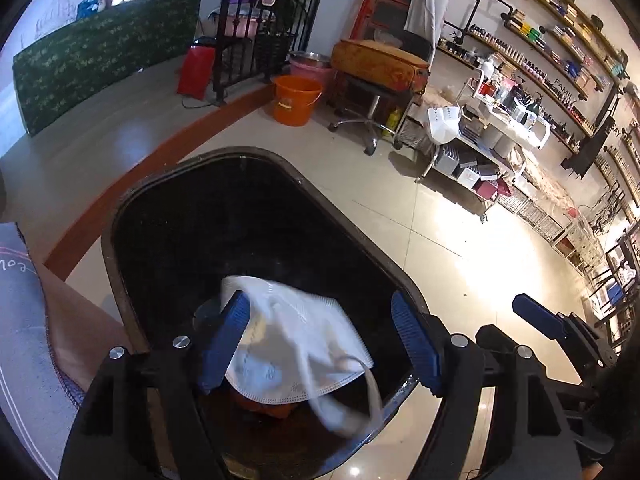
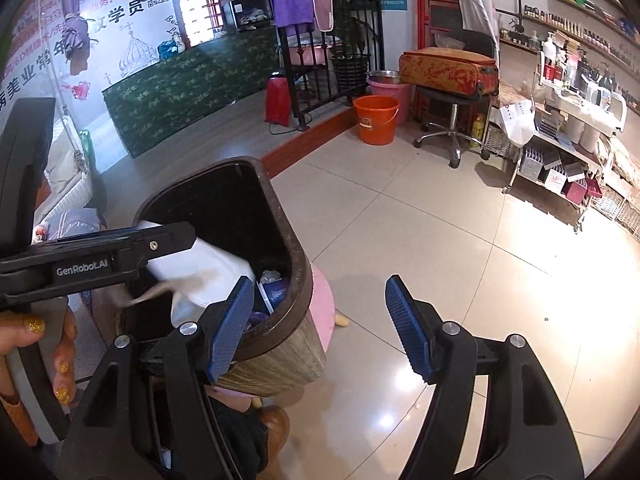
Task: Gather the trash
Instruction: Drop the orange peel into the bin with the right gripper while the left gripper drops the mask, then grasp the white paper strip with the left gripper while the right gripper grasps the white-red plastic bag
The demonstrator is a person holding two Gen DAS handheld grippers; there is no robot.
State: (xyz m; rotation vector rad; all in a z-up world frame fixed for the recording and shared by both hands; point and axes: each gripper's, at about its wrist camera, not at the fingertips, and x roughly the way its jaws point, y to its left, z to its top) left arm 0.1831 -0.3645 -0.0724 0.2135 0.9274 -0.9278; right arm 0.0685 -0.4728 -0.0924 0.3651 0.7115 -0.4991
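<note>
While the left gripper [image 1: 320, 344] hangs over the dark bin [image 1: 120, 216], its jaws stand spread, the white face mask [image 1: 296, 340] loose between them. Right view: right gripper [image 2: 320, 328] spread, empty, beside the bin [image 2: 296, 264].

This looks like a beauty or hair salon shop floor. Long wall shelves [image 1: 532, 60] on the right carry rows of small bottles and product boxes, and below them a white trolley [image 2: 576, 120] holds pump bottles and packaged goods. A wall poster [image 2: 52, 20] at far left bears Chinese advertising text and a QR code. A swivel stool [image 2: 452, 120] stands on glossy floor tiles [image 2: 440, 260] beside an orange bucket [image 2: 376, 120], with towels [image 2: 300, 0] hung over a black railing and a green-patterned counter [image 2: 180, 88] at the far side.
</note>
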